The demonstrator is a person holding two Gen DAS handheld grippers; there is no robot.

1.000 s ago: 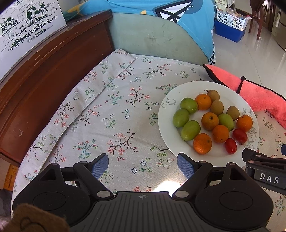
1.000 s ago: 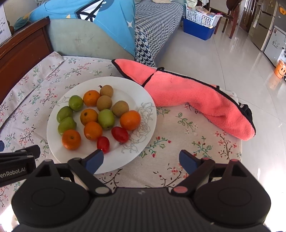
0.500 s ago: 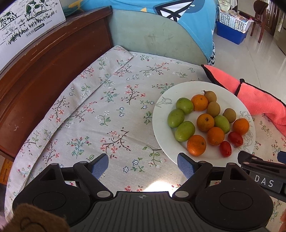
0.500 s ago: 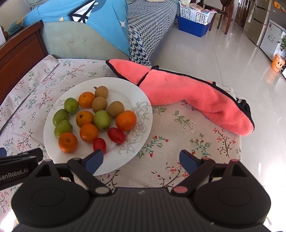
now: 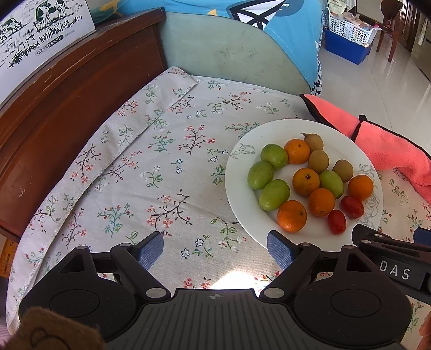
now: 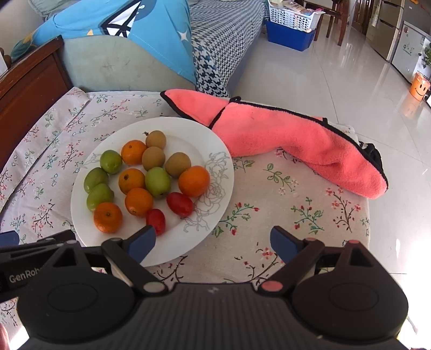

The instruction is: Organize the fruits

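Observation:
A white plate (image 5: 239,193) (image 6: 194,237) on a floral tablecloth holds mixed fruit: several oranges (image 5: 292,216) (image 6: 107,217), several green fruits (image 5: 274,194) (image 6: 157,182), three brown kiwis (image 5: 318,161) (image 6: 153,158) and two red fruits (image 5: 336,221) (image 6: 180,204). My left gripper (image 5: 215,249) hovers open over bare cloth left of the plate's near edge, with nothing between its fingers. My right gripper (image 6: 212,242) is open above the plate's near right rim and the cloth. Its left finger (image 6: 141,243) overlaps the rim beside a red fruit.
A pink towel (image 6: 296,140) (image 5: 388,150) lies right of the plate. A wooden headboard (image 5: 54,102) runs along the left, with a printed carton (image 5: 35,37) on top. Blue cushions (image 6: 121,24) sit behind. Shiny floor drops off beyond the table's right edge (image 6: 369,215).
Both views shift only slightly; the plate sits a little lower and more left in the right wrist view. Both grippers stay open and the fruit has not moved.

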